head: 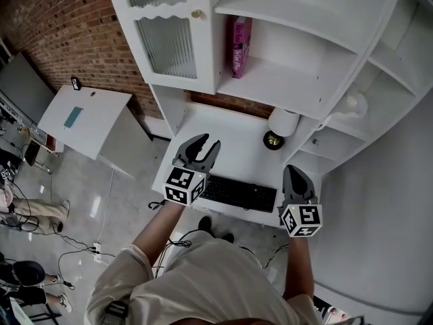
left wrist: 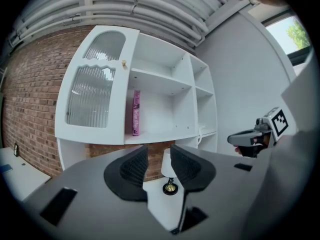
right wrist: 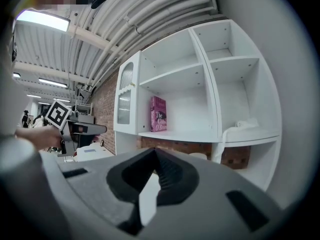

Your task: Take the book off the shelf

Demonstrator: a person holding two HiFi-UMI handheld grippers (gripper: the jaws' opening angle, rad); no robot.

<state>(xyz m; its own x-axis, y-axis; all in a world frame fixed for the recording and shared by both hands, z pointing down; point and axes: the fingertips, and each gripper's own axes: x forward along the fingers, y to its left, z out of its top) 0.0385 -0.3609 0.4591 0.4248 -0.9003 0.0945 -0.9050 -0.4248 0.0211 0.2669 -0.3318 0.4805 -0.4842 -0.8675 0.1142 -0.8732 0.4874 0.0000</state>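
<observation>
Pink upright book (head: 239,46) stands on the white shelf (head: 284,81); left gripper (head: 208,141) points level, jaws apart, empty; right gripper (head: 293,169) closed, empty.

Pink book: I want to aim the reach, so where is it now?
In the head view the upright pink book stands at the left end of the white shelf, right beside the ribbed-glass cabinet door.

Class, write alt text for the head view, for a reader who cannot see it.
A pink book stands upright, untouched, on a white shelf above a white desk with a black keyboard. Seen from above, a person holds the left gripper, fingers apart and empty, and the right gripper, fingers together, over the desk.
</observation>
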